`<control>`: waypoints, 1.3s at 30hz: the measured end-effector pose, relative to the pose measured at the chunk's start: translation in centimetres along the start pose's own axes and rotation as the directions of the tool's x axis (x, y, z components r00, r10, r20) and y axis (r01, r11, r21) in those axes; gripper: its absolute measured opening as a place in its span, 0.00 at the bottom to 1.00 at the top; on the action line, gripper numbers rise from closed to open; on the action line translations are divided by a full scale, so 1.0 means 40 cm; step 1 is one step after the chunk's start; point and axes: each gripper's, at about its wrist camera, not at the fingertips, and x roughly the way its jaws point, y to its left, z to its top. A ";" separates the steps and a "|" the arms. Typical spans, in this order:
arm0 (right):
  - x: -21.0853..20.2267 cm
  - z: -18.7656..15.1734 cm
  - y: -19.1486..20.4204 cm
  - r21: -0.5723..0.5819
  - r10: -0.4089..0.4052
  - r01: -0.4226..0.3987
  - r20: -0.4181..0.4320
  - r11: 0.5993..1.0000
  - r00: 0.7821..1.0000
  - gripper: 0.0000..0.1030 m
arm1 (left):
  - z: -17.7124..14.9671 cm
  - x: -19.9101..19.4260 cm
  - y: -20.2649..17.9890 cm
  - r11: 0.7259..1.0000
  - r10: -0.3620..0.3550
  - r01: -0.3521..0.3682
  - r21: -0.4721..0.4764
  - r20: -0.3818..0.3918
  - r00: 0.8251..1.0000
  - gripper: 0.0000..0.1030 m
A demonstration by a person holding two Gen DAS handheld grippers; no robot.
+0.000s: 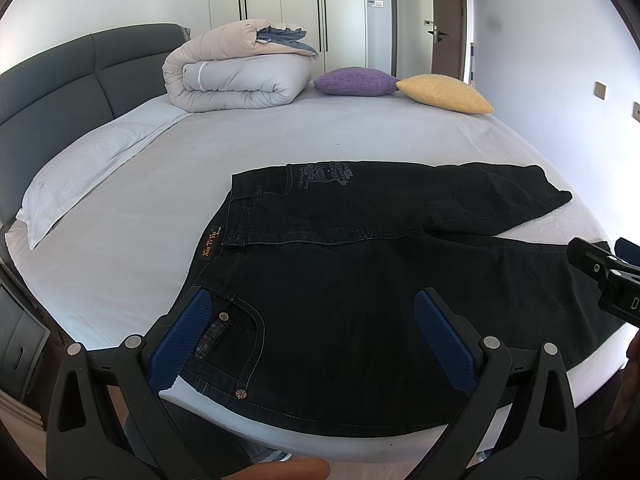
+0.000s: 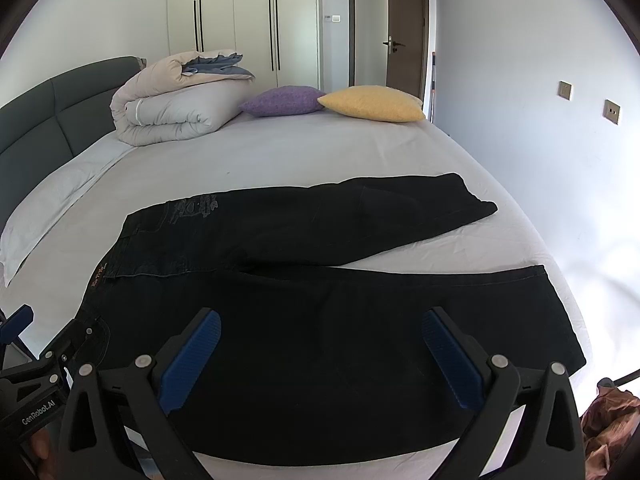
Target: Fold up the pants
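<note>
On my far left I see the dark grey headboard [image 1: 60,92] and a long white pillow [image 1: 84,176] lying along that end of the bed [image 1: 280,136]. Further in, a rolled duvet [image 1: 236,76] sits at the back of the mattress, with a purple cushion [image 1: 356,81] just beside it and a yellow cushion [image 1: 444,93] touching the purple one.

The black jeans [image 1: 360,264] lie flat on the white sheet near the front edge of the bed, waistband toward the headboard, legs running off to the right. The far leg angles away toward the back; the near leg runs along the bed's edge, with a wedge of sheet showing between them.

My left gripper [image 1: 316,344] hovers over the waist end, near the front pocket, its blue pads [image 1: 184,340] spread wide with nothing between them. I cannot tell whether the tips touch the cloth.

My right gripper [image 2: 320,360] hangs over the near leg, further right, its fingers likewise spread wide and holding nothing. In its view the left gripper shows at the left edge, by the waistband.

Behind the bed stand white wardrobes [image 2: 240,20] and an open brown door [image 2: 404,28].
</note>
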 end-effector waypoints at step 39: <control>0.007 -0.023 0.019 -0.001 0.003 -0.003 -0.008 1.000 1.000 1.00 | -0.007 0.013 0.015 1.000 0.000 0.000 -0.007 -0.006 1.000 1.00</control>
